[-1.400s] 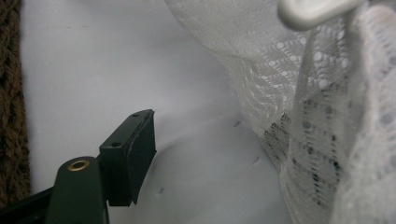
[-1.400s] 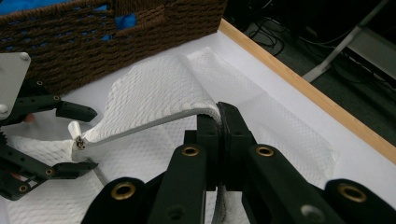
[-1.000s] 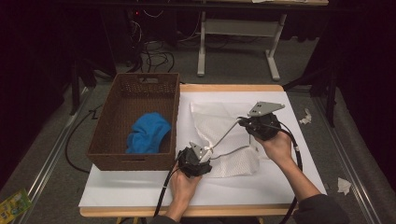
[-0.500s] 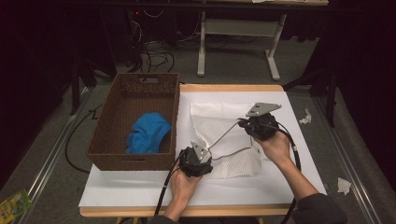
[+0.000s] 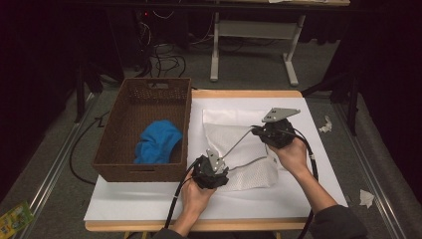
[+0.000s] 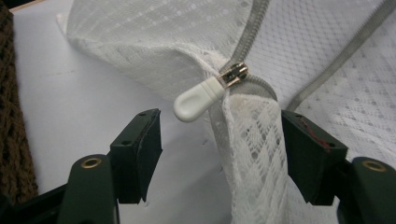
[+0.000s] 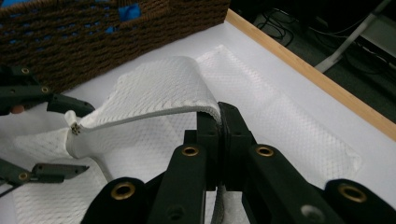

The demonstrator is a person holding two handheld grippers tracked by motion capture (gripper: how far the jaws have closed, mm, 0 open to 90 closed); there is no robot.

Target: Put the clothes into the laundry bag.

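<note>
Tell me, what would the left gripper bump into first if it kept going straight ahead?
Most likely the white zipper pull on the mesh bag. The left gripper points right at it, jaws open and just closing in, with a fold of the bag already between them. Depth is hard to judge.

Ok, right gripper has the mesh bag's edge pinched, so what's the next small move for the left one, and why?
Probably ease the left gripper forward and close on the white zipper pull. Its jaws have just been closing but are apart, the pull just beyond the pads, while the right gripper holds the mesh bag taut.

White mesh bag [image 5: 234,144], brown basket [image 5: 124,144]
</note>
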